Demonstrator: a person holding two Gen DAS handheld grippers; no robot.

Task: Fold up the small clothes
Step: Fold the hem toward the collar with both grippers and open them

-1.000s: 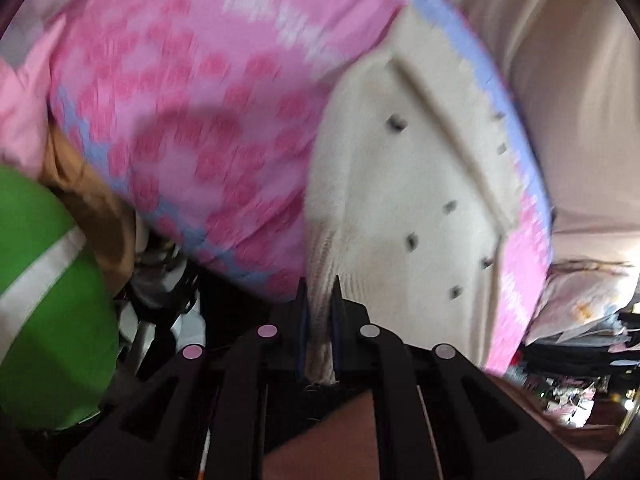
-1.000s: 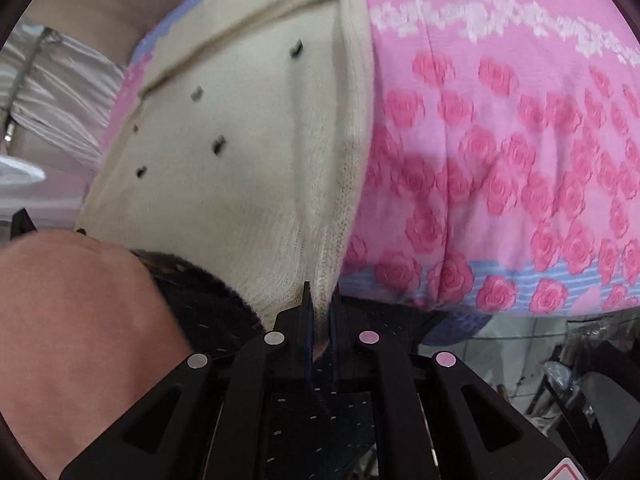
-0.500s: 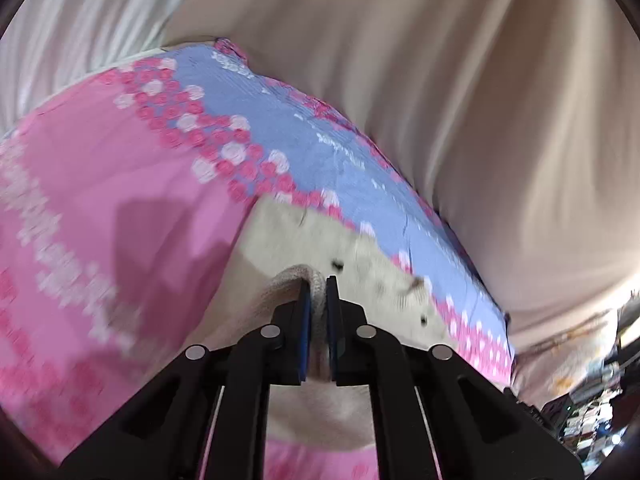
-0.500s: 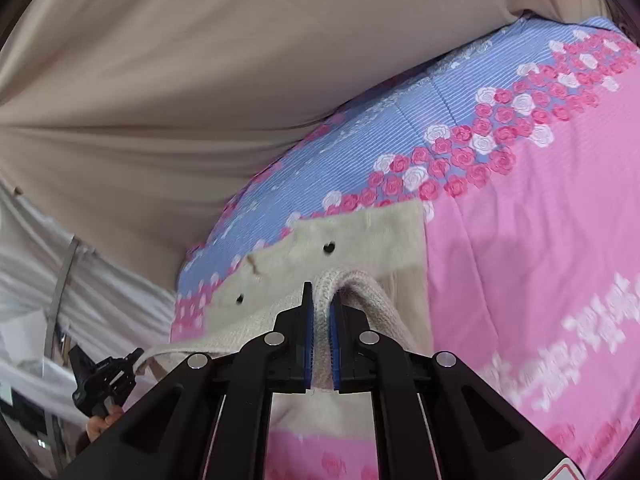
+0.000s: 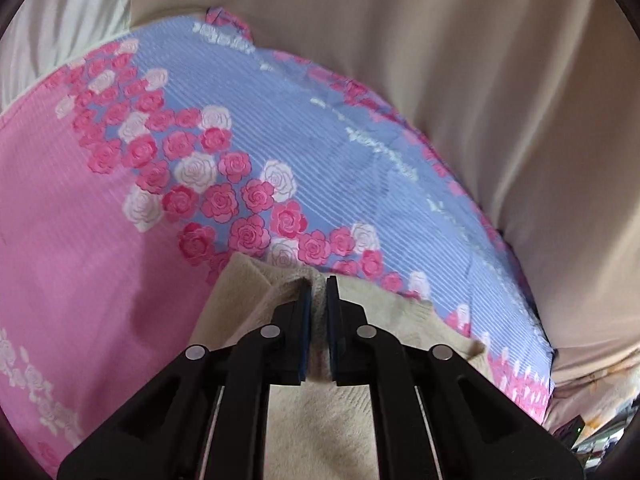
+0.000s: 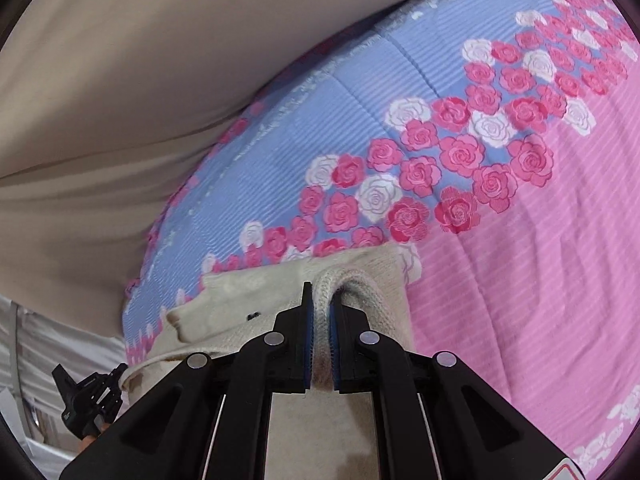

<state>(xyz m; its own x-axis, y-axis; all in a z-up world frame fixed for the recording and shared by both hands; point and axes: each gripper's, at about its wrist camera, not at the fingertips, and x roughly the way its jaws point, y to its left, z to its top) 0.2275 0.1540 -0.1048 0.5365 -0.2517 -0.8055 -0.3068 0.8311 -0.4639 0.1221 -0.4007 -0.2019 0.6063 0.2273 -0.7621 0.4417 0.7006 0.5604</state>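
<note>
Left wrist view: left gripper [image 5: 316,286] clamped on a bunched fold of cream knit garment [image 5: 320,420], knit filling the narrow gap between the blue pads; garment spread below the fingers on a floral bedspread [image 5: 100,260], pink at left, blue striped with pink and white roses beyond; beige curtain [image 5: 480,80] behind the bed edge. Right wrist view: right gripper [image 6: 321,294] likewise pinched on a ribbed edge of the same cream knit garment [image 6: 240,300], fold looping up between the pads; small dark button [image 6: 253,314] on the fabric left of the fingers; black tool [image 6: 86,398] low at left, off the bed.
</note>
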